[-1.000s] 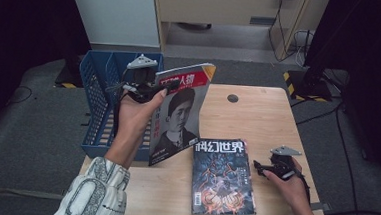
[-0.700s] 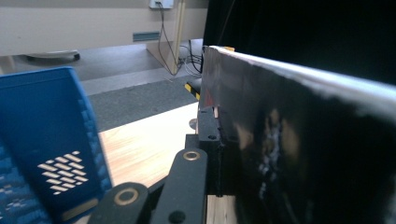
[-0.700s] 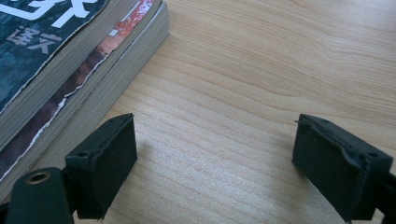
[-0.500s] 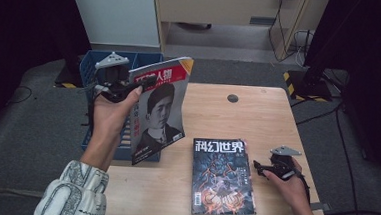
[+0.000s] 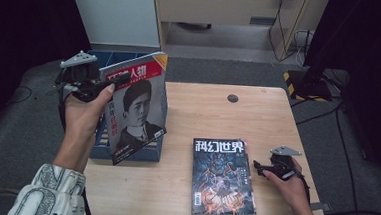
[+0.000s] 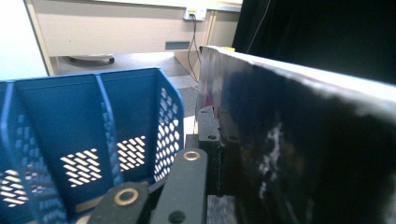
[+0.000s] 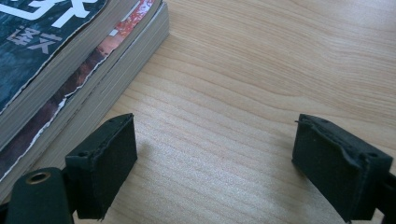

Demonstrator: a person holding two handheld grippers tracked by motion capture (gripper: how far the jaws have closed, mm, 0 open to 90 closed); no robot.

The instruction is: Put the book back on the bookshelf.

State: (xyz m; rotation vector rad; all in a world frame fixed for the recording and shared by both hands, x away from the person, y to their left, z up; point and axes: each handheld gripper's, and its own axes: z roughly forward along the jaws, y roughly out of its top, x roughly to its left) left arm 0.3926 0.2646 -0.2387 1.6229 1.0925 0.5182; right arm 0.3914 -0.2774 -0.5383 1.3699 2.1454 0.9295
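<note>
A magazine with a man's portrait and a red title band (image 5: 136,106) hangs upright over the blue slotted basket (image 5: 100,149) at the table's left edge. My left gripper (image 5: 114,81) is shut on its top left edge; in the left gripper view the magazine's dark glossy cover (image 6: 299,149) stands edge-on against the jaws, with the blue basket (image 6: 84,135) just to its left. A small stack of magazines topped by a dark science-fiction cover (image 5: 222,177) lies flat at the front middle. My right gripper (image 5: 256,166) rests open on the wood just right of the magazine stack (image 7: 60,88).
A wooden table (image 5: 257,121) has a small round hole (image 5: 232,98) near its far edge. Beyond it stand a cabinet and cables on grey floor. Bare wood lies between the basket and the stack and along the right side.
My left gripper has carried the portrait magazine leftward and turned it more upright, from over the table to above the blue basket. The right gripper and the stack have not moved.
</note>
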